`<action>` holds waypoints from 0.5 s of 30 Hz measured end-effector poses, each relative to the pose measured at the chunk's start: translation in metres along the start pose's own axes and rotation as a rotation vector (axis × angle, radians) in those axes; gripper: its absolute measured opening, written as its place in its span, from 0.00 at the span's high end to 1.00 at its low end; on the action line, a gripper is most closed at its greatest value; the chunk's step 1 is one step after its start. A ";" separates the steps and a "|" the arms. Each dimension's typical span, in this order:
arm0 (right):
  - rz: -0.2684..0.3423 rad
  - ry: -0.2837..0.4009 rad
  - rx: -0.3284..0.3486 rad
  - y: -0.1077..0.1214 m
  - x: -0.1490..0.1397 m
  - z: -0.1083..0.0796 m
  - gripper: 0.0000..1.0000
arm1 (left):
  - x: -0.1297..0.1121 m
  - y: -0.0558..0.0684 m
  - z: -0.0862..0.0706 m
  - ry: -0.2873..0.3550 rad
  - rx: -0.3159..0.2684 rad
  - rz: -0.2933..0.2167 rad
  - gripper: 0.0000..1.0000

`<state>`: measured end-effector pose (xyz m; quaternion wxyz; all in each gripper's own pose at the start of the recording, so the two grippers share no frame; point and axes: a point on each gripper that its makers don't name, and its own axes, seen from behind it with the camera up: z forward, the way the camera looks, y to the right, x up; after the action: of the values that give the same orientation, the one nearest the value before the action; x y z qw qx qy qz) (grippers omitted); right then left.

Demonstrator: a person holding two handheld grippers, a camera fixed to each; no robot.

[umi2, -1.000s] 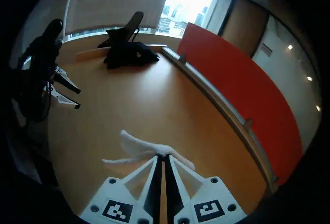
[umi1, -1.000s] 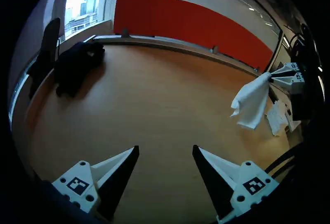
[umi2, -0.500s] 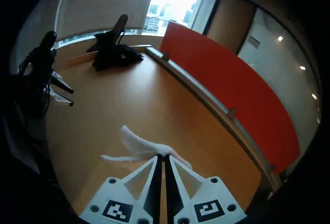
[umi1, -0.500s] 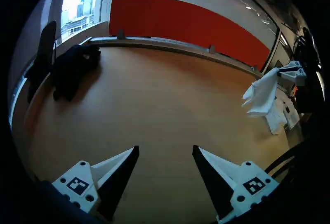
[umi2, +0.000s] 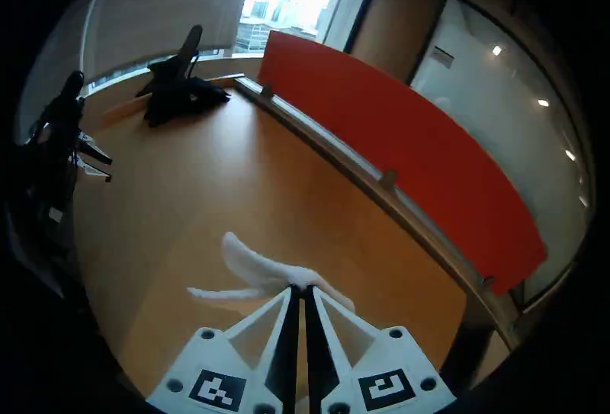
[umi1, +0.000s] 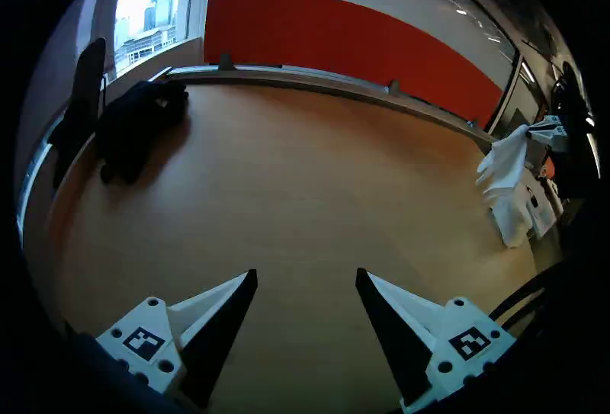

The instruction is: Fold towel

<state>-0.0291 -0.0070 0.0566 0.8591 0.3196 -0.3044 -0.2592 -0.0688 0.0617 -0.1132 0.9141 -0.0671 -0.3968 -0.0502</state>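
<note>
Above an orange-brown wooden tabletop (umi1: 305,185), the left gripper (umi1: 305,272) hung with fingers spread wide and empty, while the right gripper (umi2: 301,289) was clamped on a white cloth towel (umi1: 507,178) dangling at three o'clock in the left gripper view, before a long red partition panel (umi1: 343,40) at twelve o'clock.

Left gripper (umi1: 305,300) spread wide above table (umi1: 305,178); towel (umi1: 505,174) dangles off table's right edge, pinched by right gripper (umi1: 550,130).
</note>
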 end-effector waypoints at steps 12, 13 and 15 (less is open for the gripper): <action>0.026 -0.066 -0.072 0.078 -0.044 -0.024 0.96 | 0.000 0.001 0.000 -0.004 0.026 -0.011 0.04; 0.028 -0.073 -0.079 0.084 -0.048 -0.027 0.96 | -0.001 0.001 0.000 -0.005 0.028 -0.012 0.04; 0.031 -0.084 -0.091 0.094 -0.055 -0.030 0.96 | -0.001 0.002 0.000 -0.006 0.031 -0.013 0.04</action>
<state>-0.0224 0.1025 0.0850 0.8631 0.2642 -0.3330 -0.2726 -0.0689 0.0641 -0.1140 0.9135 -0.0504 -0.4006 -0.0496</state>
